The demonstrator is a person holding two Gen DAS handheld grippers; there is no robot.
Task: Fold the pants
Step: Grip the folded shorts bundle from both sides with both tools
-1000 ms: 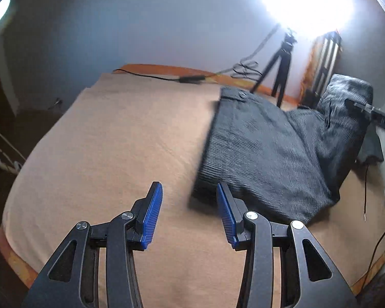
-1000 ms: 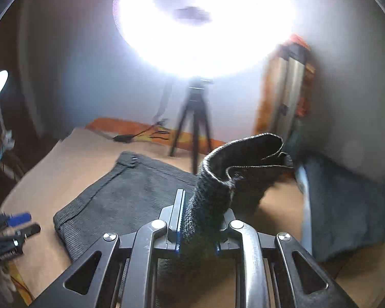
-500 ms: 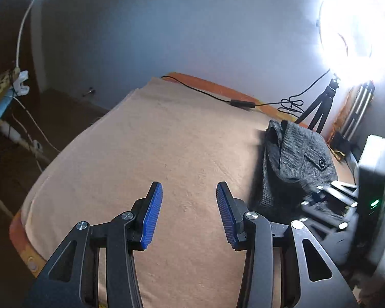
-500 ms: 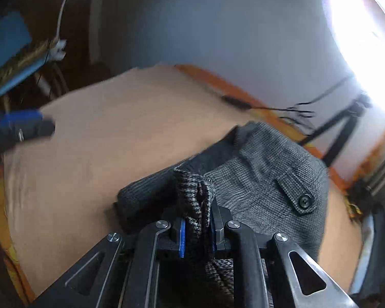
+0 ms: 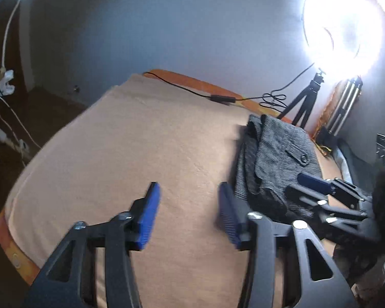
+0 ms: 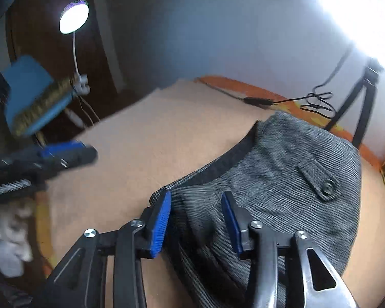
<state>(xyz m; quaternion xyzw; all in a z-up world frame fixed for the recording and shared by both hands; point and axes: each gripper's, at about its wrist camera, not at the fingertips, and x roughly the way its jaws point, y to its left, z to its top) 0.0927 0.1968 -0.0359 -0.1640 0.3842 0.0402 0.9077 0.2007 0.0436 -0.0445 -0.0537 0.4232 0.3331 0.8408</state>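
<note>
The grey pants [image 6: 277, 179] lie folded in a stack on the tan bed cover [image 6: 151, 138], back pocket with a button on top. They also show in the left wrist view [image 5: 277, 159] at the right. My right gripper [image 6: 196, 220] is open, its blue pads apart over the near edge of the stack, holding nothing. My left gripper [image 5: 188, 214] is open and empty above bare cover, left of the pants. The right gripper shows in the left wrist view [image 5: 313, 187] at the pants' near edge.
A bright ring light [image 5: 344, 23] on a black tripod [image 5: 302, 102] stands at the bed's far right, with a cable [image 5: 218, 98] along the far edge. A desk lamp [image 6: 73, 21] and blue shelf [image 6: 30, 95] stand left. The bed's orange rim [image 5: 15, 254] is near.
My right gripper carried the pant legs over the waist part, laid them down and opened. My left gripper stayed open and shifted left, away from the pants.
</note>
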